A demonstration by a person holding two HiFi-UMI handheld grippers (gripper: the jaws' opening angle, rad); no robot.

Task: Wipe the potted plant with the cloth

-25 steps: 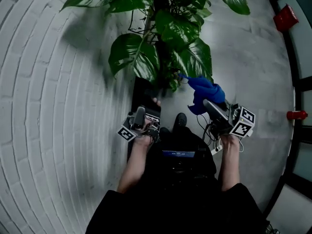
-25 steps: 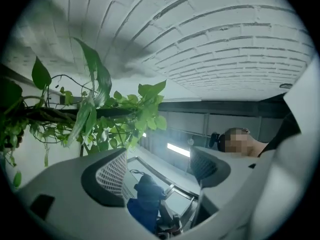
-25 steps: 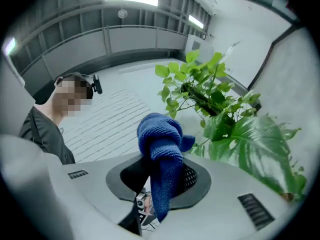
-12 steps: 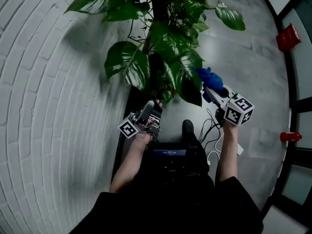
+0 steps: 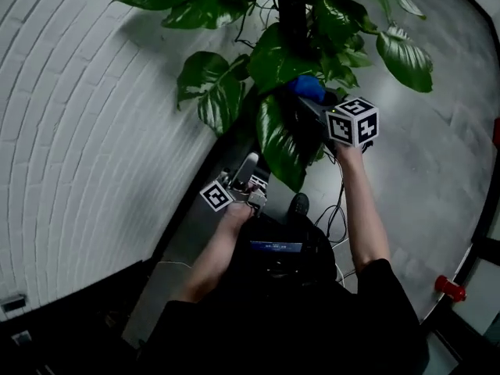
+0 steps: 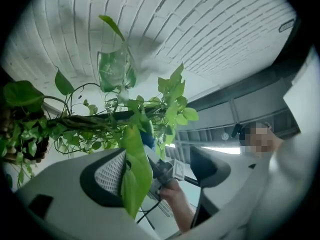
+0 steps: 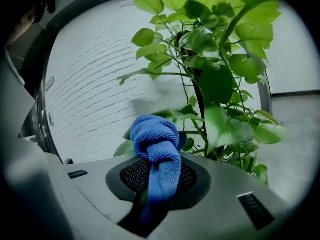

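The potted plant [image 5: 293, 45] fills the top of the head view with big green leaves. A bunched blue cloth [image 5: 308, 87] sticks out of my right gripper [image 5: 303, 104], which is raised into the foliage against a long hanging leaf [image 5: 277, 143]. The right gripper view shows the right gripper [image 7: 159, 171] shut on the cloth [image 7: 157, 144], with the plant's stem and leaves [image 7: 220, 84] just beyond. Lower down, below the leaves, my left gripper [image 5: 248, 164] points up at the plant. The left gripper [image 6: 157, 156] stands open there, and one drooping leaf [image 6: 134, 176] hangs across its left pad.
A white brick wall [image 5: 86, 131] curves along the left, with a dark strip [image 5: 195, 209] at its foot. Grey floor [image 5: 422, 155] lies to the right. Cables [image 5: 337, 209] trail beside the person's shoe [image 5: 298, 204]. A red object [image 5: 449, 287] sits at the lower right.
My right gripper has risen with the cloth from beside the lower leaves up into the foliage. The left gripper stays low and has tilted toward the plant.
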